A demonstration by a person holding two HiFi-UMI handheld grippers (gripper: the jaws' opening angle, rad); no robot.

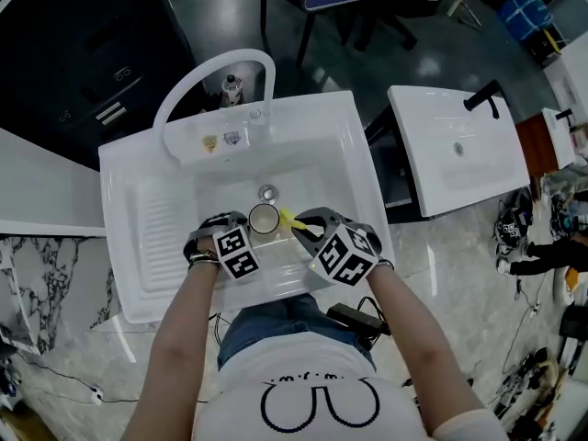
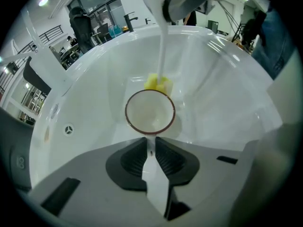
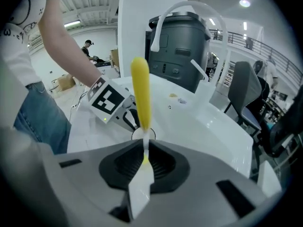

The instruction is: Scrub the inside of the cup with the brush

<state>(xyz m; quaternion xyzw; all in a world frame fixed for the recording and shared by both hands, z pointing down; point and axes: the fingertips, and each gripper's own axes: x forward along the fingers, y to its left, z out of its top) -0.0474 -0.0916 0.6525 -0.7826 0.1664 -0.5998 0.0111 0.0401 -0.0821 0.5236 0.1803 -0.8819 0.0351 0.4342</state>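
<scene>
Cup (image 2: pixel 150 111), brown-rimmed, in left claw (image 2: pixel 150 142)

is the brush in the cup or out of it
Out. The yellow brush head sits just beyond the rim of the cup, whose inside shows empty.

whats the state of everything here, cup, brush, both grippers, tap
cup, roughly upright, looks empty, rim pinched by the left gripper
brush, held by the right gripper, yellow head just outside the cup's far rim, not inside
left gripper, fingers shut on the cup's rim
right gripper, fingers shut on the brush
faucet, no water seen running
</scene>
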